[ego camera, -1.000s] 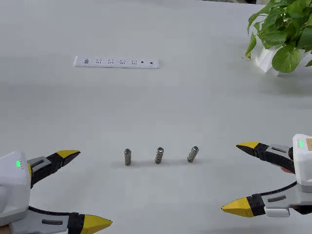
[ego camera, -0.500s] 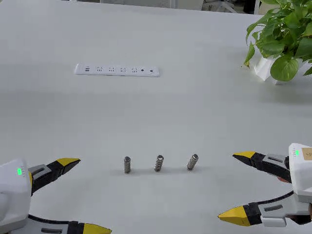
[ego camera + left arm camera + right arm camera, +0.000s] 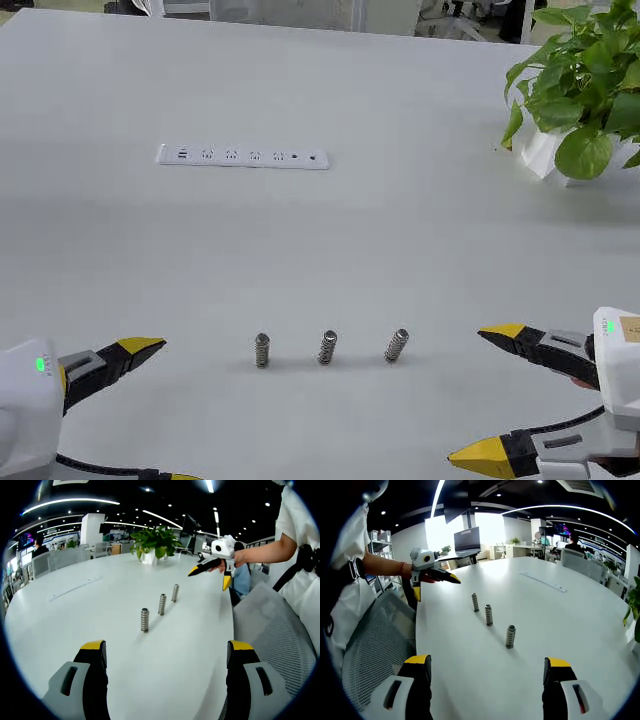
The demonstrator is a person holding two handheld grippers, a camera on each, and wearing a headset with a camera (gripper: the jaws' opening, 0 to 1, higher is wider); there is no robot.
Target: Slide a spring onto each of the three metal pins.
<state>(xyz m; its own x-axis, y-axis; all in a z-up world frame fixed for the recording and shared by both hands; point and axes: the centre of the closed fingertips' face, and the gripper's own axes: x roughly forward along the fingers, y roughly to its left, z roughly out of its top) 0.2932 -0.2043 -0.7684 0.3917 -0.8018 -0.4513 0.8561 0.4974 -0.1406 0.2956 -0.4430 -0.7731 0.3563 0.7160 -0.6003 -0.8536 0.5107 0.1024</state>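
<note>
Three short metal pins stand in a row on the white table, each with a coil spring around it: the left pin [image 3: 262, 349], the middle pin [image 3: 327, 346] and the right pin [image 3: 396, 344], which leans slightly. In the left gripper view the same row runs away from me, starting at the nearest pin [image 3: 144, 619]. My left gripper [image 3: 160, 412] is open at the lower left, well apart from the row, and holds nothing [image 3: 166, 647]. Right of the row my right gripper [image 3: 482, 395] is open too, its jaws bare [image 3: 486, 661].
A white power strip [image 3: 243, 156] lies further back on the table. A potted plant [image 3: 580, 90] stands at the back right corner. A mesh chair seat [image 3: 370, 650] sits beside the table's near edge.
The head camera has tilted, so the pins and the power strip sit lower in the picture. Both grippers keep their places beside the row, still open.
</note>
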